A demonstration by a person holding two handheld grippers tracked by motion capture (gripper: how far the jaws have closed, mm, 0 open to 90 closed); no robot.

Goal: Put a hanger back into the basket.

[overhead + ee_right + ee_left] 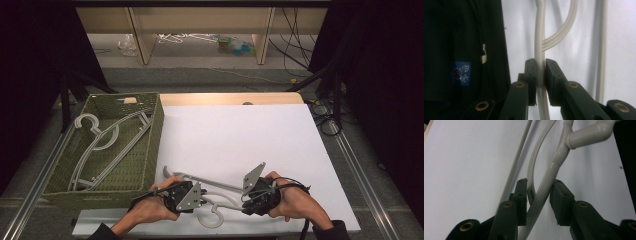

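I have the right gripper (541, 65) clenched on the grey hanger (210, 192), which lies on the white table (240, 135) at six o'clock. My left gripper (538, 188) straddles the hanger's arm, pads not yet pressing. The basket (155, 135) sits at nine o'clock.

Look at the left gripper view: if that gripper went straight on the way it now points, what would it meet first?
Most likely the hanger itself: its pale bar already runs between the left gripper's jaws. Further along that line the bar bends up to the hanger's thick neck. Beyond lies the white tabletop, though depth there is hard to judge.
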